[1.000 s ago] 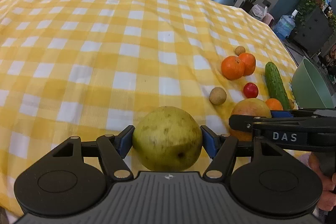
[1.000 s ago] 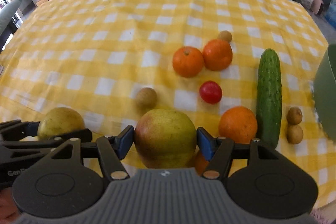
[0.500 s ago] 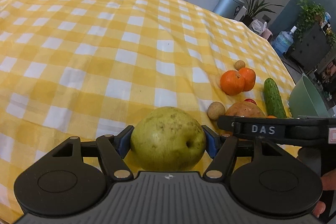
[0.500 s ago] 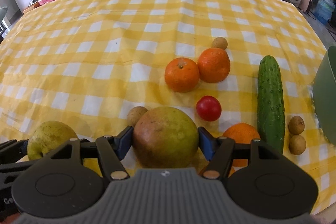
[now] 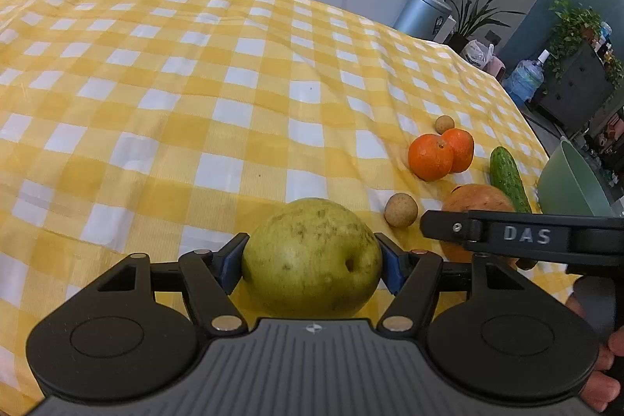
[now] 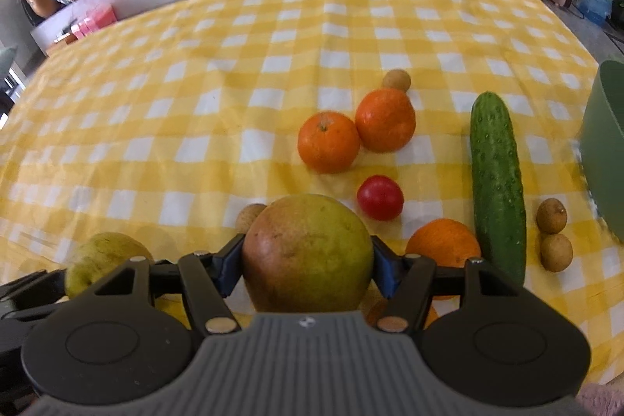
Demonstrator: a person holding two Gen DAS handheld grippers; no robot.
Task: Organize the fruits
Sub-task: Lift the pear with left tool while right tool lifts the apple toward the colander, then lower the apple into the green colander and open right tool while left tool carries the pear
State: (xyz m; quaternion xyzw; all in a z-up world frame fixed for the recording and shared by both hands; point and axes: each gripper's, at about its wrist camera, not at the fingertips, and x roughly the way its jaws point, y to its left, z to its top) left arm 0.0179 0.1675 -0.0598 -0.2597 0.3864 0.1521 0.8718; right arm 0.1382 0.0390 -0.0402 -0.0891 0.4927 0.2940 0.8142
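Both jaws clamped on fruit: left gripper (image 5: pixel 312 262) w/ blue pads pressed on either side of a green pear (image 5: pixel 312 256), right gripper (image 6: pixel 307 262) same on a red-green pear (image 6: pixel 308 252). Both pears sit near the front edge of the yellow checked tablecloth (image 6: pixel 195 104), side by side. Rest of the fruit lies toward the cloth's right edge: two oranges (image 6: pixel 355 135) touching, a longan (image 6: pixel 396 80) just behind them, cherry tomato (image 6: pixel 380 197), third orange (image 6: pixel 442 240) just beside the cucumber (image 6: pixel 496 186), two longans (image 6: pixel 553 232) right of the cuke. Another longan (image 5: pixel 400 209) btwn the pears. Green bowl (image 6: pixel 604 143) at the right edge.
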